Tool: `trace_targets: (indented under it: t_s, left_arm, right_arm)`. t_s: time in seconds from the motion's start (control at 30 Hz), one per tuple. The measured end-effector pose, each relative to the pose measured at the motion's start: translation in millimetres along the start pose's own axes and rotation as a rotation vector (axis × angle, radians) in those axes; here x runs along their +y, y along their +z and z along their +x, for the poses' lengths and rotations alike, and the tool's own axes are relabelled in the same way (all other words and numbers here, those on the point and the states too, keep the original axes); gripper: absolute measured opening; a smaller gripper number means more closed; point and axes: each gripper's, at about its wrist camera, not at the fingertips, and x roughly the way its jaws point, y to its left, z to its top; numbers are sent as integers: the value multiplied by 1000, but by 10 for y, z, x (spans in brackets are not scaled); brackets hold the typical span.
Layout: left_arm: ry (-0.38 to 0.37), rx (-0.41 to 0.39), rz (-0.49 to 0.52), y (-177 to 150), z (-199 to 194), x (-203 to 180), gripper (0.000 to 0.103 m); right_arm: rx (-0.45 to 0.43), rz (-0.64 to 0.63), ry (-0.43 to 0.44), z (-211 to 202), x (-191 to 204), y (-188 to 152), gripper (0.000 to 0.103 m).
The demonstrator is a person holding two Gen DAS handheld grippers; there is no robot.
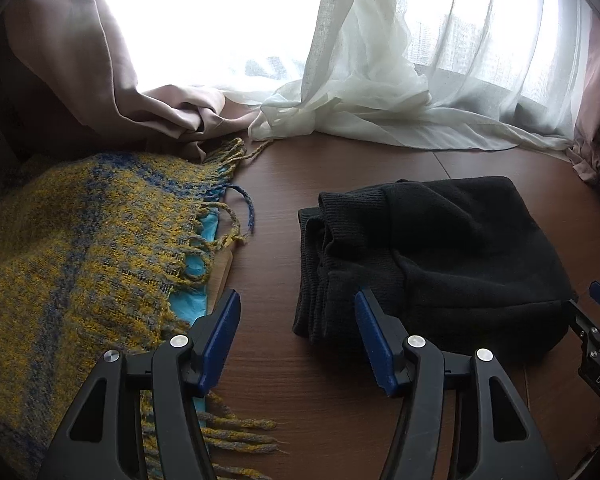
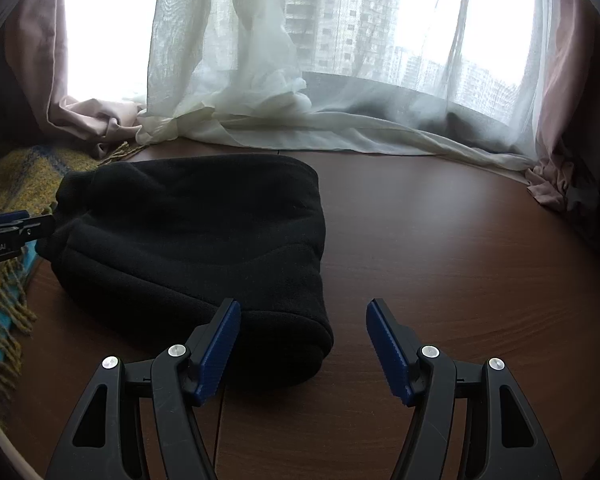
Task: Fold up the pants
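Left gripper (image 1: 296, 332) spread wide, nothing between the blue pads (image 1: 220, 340), just hovering over bare brown table (image 1: 340, 420). Right pad sitting right at the near left corner of the pants (image 1: 440, 256), can't tell if actually touching. Pants lying just ahead and to the right: black, folded into a thick bundle, ribbed cuffs stacked on the side nearest this gripper. Off to the left, a yellow and blue fringed scarf (image 1: 84, 248) with something turquoise (image 1: 188, 304) poking out underneath. Further ahead, a pink curtain (image 1: 100, 80) and a sheer white curtain (image 1: 360, 92) bunched along the back edge of the table.

Right gripper (image 2: 302, 344) also wide open, holding nothing. Left pad (image 2: 216, 352) up against the near right corner of the pants (image 2: 188, 232), right one over bare table (image 2: 440, 260). Bundle stretching ahead and left from there. Tip of the left gripper (image 2: 8, 228) peeking in at the far left next to the pants, scarf (image 2: 16, 184) beyond it. White curtain (image 2: 300, 120) straight ahead with tower blocks (image 2: 340, 20) visible through the window
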Motion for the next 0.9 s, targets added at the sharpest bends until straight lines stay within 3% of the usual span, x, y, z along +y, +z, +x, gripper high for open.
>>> trace_targets:
  t_s: [0.3, 0.4, 0.53, 0.57, 0.63, 0.73, 0.9]
  left_arm:
    - [-54, -84, -14, -241, -493, -166, 68]
    - [-62, -128, -2, -245, -561, -249, 69]
    - [-41, -155, 19, -140, -456, -305, 69]
    - [-37, -152, 19, -99, -404, -305, 69]
    - [-44, -149, 16, -20, -287, -283, 69]
    - [-27, -145, 15, 58, -136, -277, 69]
    - [-18, -80, 12, 89, 186, -251, 69]
  right_arm:
    - [-84, 21, -2, -413, -241, -35, 66]
    - [-135, 47, 45, -558, -330, 12, 66]
    - [-135, 63, 120, -464, -378, 142, 64]
    - [-137, 67, 121, -415, -381, 179, 61]
    - [-124, 68, 123, -294, -376, 254, 36]
    - [-85, 79, 164, -77, -356, 355, 23]
    - [-38, 65, 184, 198, -279, 414, 22]
